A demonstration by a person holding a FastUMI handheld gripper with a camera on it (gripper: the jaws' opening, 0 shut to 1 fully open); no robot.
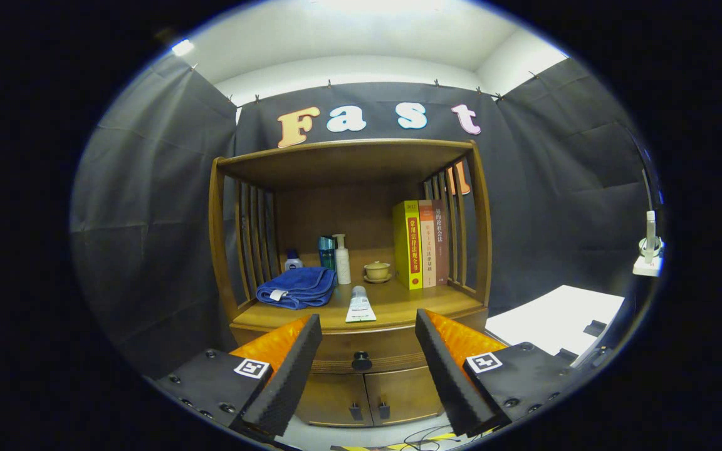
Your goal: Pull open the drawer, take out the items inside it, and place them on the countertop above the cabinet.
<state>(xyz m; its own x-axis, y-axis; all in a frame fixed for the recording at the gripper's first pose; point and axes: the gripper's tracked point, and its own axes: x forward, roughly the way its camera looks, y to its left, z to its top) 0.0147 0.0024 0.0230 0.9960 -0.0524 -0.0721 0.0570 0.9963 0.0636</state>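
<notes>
My jaws stand wide apart with nothing between them, and my gripper hangs in front of the wooden cabinet, well short of it. The drawer sits shut under the countertop, its dark round knob showing in the gap between my fingers and beyond them. What the drawer holds I cannot see, so this fits either a drawer not opened or one emptied and closed again; the tube lying on the countertop near its front edge could be something taken out, or could simply live there. The risks as I judge them: the knob is small and round, so a grip that lands off-centre could slip off it, and a pull that is not straight could make the drawer bind. The tube lies just above the knob, close to the edge, and a careless lift of my fingers might knock it off. Counting what stands on the countertop: one folded blue towel, one tube, one pump bottle, one dark teal bottle, one small capped bottle behind the towel, one lidded cup on a saucer, and what look like three books upright, though the spines blur together. Below the drawer are two small doors, each with a handle.
</notes>
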